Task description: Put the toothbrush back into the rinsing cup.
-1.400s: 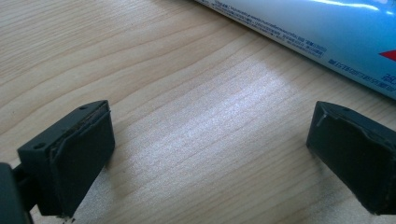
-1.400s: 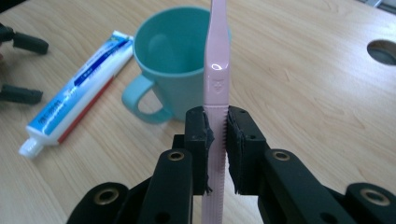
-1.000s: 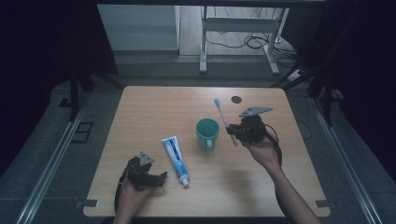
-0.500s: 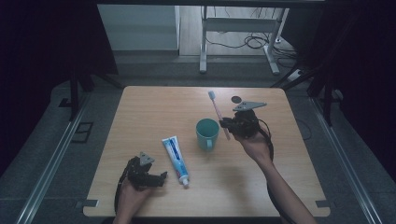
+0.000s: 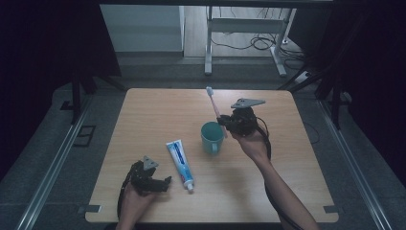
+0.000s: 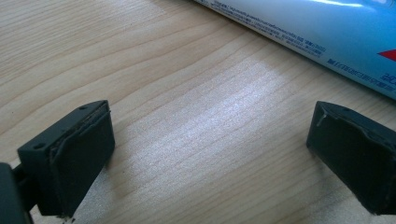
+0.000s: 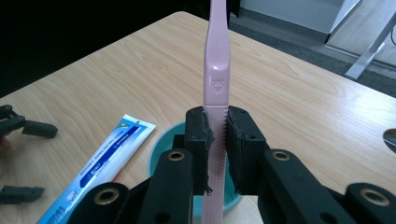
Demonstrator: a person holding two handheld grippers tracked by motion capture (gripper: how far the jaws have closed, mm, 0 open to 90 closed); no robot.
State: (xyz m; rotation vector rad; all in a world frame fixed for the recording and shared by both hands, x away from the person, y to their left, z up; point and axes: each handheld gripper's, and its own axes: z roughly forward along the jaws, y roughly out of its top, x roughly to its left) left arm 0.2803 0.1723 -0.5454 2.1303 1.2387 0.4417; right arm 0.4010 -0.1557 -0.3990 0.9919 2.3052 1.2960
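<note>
The pink toothbrush (image 5: 214, 108) is clamped in our right gripper (image 5: 225, 121), whose two jaws press on its handle from both sides; in the right gripper view the toothbrush (image 7: 217, 70) rises straight up between the jaws of this gripper (image 7: 217, 154). From above, it stands nearly upright with its bristle end at the top, leaning a little toward the far left, and its lower end sits just above the far right rim of the teal cup (image 5: 212, 137). The same cup (image 7: 161, 158) shows in the right gripper view as a teal rim behind and below the jaws. The cup stands on the wooden table (image 5: 158, 110), near the middle. Just beside it, toward us and to the left, lies the toothpaste tube (image 5: 180, 164), flat on the table with its cap end pointing toward our side. Our left gripper (image 5: 162, 184) rests low at the near left of the table, just left of the tube's cap end. In the left gripper view, the jaws of this gripper (image 6: 210, 149) stand wide apart with bare wood between them, and the toothpaste tube (image 6: 317, 32) lies just beyond them, not touching either jaw.
</note>
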